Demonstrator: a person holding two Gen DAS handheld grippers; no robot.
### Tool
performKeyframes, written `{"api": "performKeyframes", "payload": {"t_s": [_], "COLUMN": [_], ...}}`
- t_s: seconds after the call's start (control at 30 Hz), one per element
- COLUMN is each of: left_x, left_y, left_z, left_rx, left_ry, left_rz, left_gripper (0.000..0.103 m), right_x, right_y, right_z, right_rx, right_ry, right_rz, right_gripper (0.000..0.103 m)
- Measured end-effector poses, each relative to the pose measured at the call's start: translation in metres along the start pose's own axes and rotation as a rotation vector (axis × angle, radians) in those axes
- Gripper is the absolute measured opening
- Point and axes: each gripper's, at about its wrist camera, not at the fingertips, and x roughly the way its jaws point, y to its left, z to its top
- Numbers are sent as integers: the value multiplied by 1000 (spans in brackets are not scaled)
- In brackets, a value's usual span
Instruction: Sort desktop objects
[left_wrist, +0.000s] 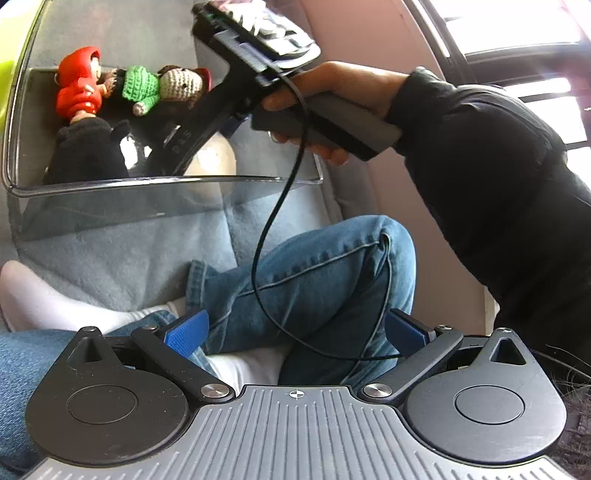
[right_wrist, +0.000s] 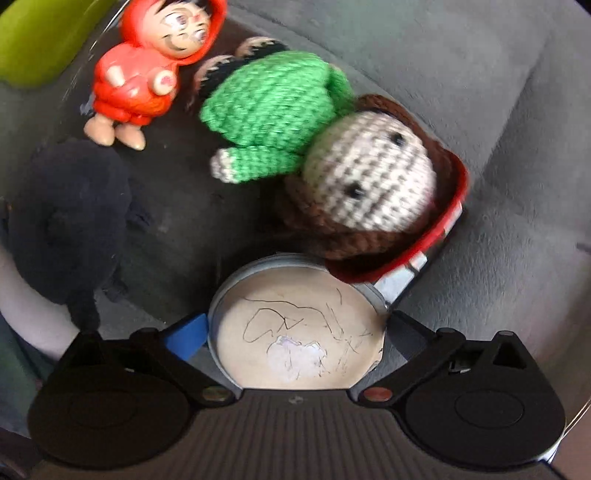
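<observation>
Right gripper (right_wrist: 295, 332) clamps a round tin (right_wrist: 295, 332), its near edge hidden. Left gripper (left_wrist: 295, 332) hangs spread, empty. Crocheted doll (right_wrist: 314, 147) lies flat, head toward the tin.

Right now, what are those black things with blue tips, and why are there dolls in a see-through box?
Those are two grabbing tools, each held by a person, with a camera on each. The left camera looks past the left gripper, open and empty, over the person's jeans. It also shows the right hand holding the other tool inside a clear bin. The right camera looks down from that tool: the right gripper squeezes a round tin with scribbles on it. In the bin lie a red-hooded figure, a crocheted doll in green, and a black plush toy.
</observation>
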Motion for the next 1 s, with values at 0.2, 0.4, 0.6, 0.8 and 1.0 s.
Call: {"api": "performKeyframes", "payload": {"t_s": [0.2, 0.4, 0.6, 0.8, 1.0], "left_x": [-2, -14, -16, -20, -18], "left_y": [5, 11, 13, 16, 25], "left_z": [0, -4, 0, -5, -3], "left_rx": [-16, -33, -61, -61, -92], "left_ry": [-9, -46, -61, -62, -68], "left_rz": [3, 8, -6, 3, -19], "left_gripper": [103, 103, 103, 103, 103], "right_x": [-30, -50, -88, -39, -67], "right_y": [29, 45, 13, 77, 112], "right_z": [-17, -31, -33, 1, -17], "right_rx": [-120, -142, 259, 166, -56], "right_ry": [-69, -129, -254, -121, -180], "right_rz": [-116, -118, 470, 408, 240], "right_gripper": [87, 87, 100, 90, 62]}}
